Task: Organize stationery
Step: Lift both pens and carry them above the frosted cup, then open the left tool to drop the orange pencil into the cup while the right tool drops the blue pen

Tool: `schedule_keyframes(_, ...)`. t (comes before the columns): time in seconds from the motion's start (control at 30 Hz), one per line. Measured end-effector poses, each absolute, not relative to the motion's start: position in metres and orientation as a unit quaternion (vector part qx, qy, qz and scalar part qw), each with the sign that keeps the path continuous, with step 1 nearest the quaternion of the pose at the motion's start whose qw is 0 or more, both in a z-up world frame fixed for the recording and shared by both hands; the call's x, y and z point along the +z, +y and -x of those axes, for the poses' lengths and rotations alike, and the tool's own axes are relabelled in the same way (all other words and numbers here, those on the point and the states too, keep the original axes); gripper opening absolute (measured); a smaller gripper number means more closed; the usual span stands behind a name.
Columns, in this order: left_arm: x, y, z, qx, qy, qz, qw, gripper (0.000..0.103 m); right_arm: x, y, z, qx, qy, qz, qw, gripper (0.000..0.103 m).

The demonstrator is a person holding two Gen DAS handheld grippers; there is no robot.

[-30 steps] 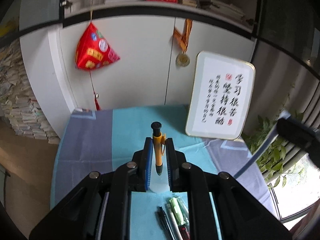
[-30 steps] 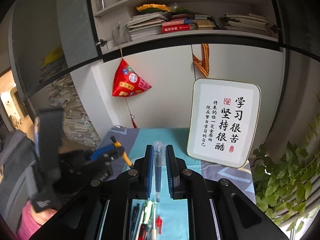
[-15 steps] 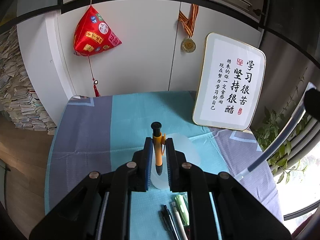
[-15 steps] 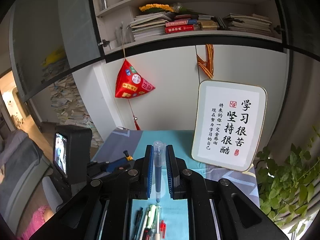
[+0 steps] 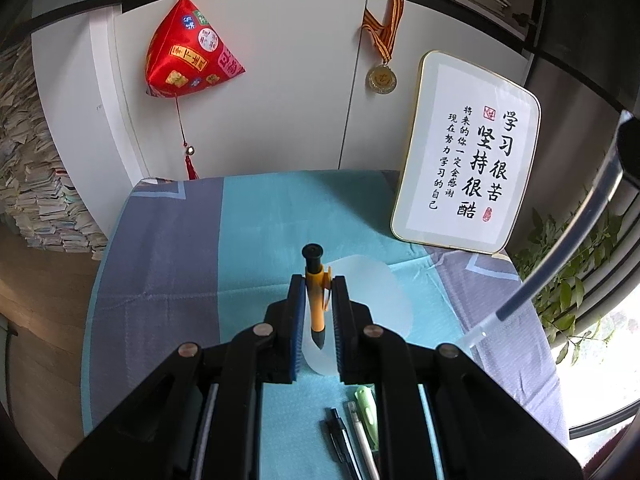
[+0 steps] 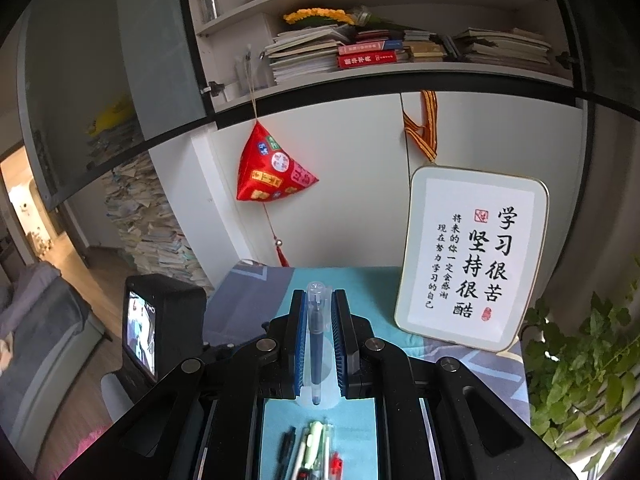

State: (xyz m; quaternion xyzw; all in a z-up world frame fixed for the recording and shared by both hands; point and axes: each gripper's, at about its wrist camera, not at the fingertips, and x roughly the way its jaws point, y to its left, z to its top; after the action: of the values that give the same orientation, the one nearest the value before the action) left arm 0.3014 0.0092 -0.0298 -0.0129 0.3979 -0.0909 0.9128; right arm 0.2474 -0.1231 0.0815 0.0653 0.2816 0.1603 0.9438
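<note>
My left gripper [image 5: 316, 284] is shut on an orange pen with a black cap [image 5: 315, 292], held upright above a translucent white cup [image 5: 372, 296] that lies on the blue cloth. My right gripper [image 6: 318, 300] is shut on a clear pen with dark ink [image 6: 316, 344], also upright. That pen shows as a long clear rod [image 5: 560, 248] at the right in the left wrist view. Several loose pens [image 5: 360, 428] lie on the cloth below the left gripper, and they also show in the right wrist view [image 6: 316, 448].
A framed calligraphy board [image 5: 468, 152] leans at the table's back right. A red hanging ornament [image 5: 188, 60] and a medal [image 5: 382, 78] hang on the white cabinet behind. A green plant [image 6: 580, 368] is at the right. The left gripper's camera body [image 6: 156, 328] is at my left.
The left gripper has tilted downward and moved forward, so the cup and more of the table show. The right gripper has risen slightly. Both still hold their pens.
</note>
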Motion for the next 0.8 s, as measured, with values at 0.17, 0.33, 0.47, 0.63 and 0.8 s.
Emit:
schedule_keyframes(0.17,-0.035,0.013,-0.304,-0.093,0.405,0.021,0.909,0.012,0.079,-0.121,-0.257,0.159,0.284,-0.072,0.943,0.013)
schedule_keyframes(0.33,-0.036,0.015,-0.305,-0.093,0.408,0.024,0.908,0.012,0.075,-0.118,-0.266,0.161,0.285,-0.077,0.942,0.013)
schedule_keyframes(0.47,-0.032,0.018,-0.301,-0.094,0.399,0.027,0.912,0.021,0.071,-0.114,-0.276,0.162,0.288,-0.084,0.940,0.013)
schedule_keyframes(0.63,-0.018,0.026,-0.282,-0.083,0.360,0.021,0.929,0.052,0.063,-0.107,-0.288,0.164,0.293,-0.081,0.938,0.013)
schedule_keyframes(0.8,-0.010,0.036,-0.261,-0.069,0.340,0.011,0.938,0.052,0.046,-0.100,-0.300,0.159,0.309,-0.077,0.934,0.013)
